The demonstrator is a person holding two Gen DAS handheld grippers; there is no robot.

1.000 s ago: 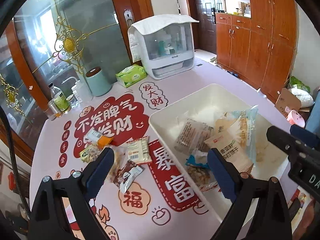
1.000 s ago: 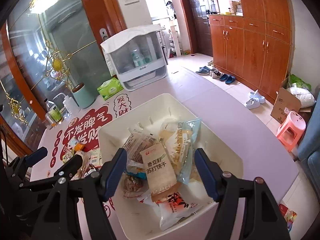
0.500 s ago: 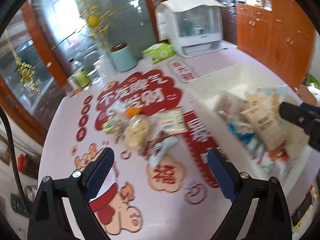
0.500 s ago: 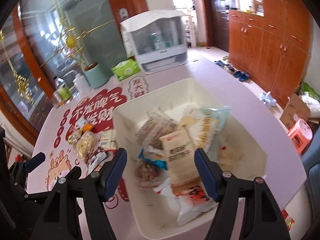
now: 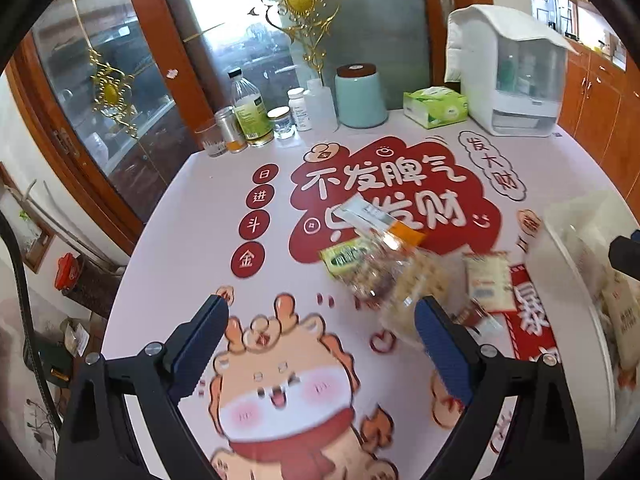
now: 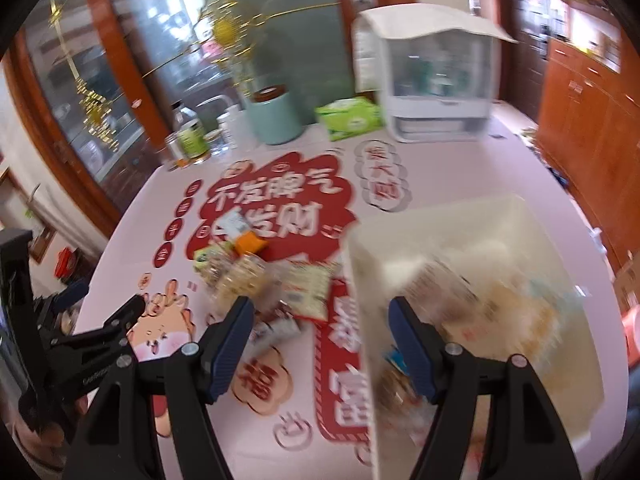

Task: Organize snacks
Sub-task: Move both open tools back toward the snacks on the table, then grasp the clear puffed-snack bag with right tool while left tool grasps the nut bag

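Observation:
Several loose snack packets [image 5: 404, 268] lie in a small pile on the printed tablecloth, also seen blurred in the right wrist view [image 6: 260, 276]. A white plastic bin [image 6: 472, 240] holding several snack packets stands to their right; its left wall shows in the left wrist view [image 5: 560, 240]. My left gripper [image 5: 322, 320] is open and empty, above the cloth just left of and nearer than the pile. My right gripper [image 6: 320, 320] is open and empty, over the bin's left wall and the pile's right edge.
At the table's far edge stand bottles and jars [image 5: 256, 120], a mint canister [image 5: 360, 96], a green tissue box [image 5: 434, 106] and a white covered organizer [image 5: 516, 76]. Glass cabinet doors rise behind. The left gripper's body shows at the right wrist view's left [image 6: 72, 344].
Both grippers have swung left, away from the bin toward the loose packets. Both stayed open and empty. The packets and bin have not moved.

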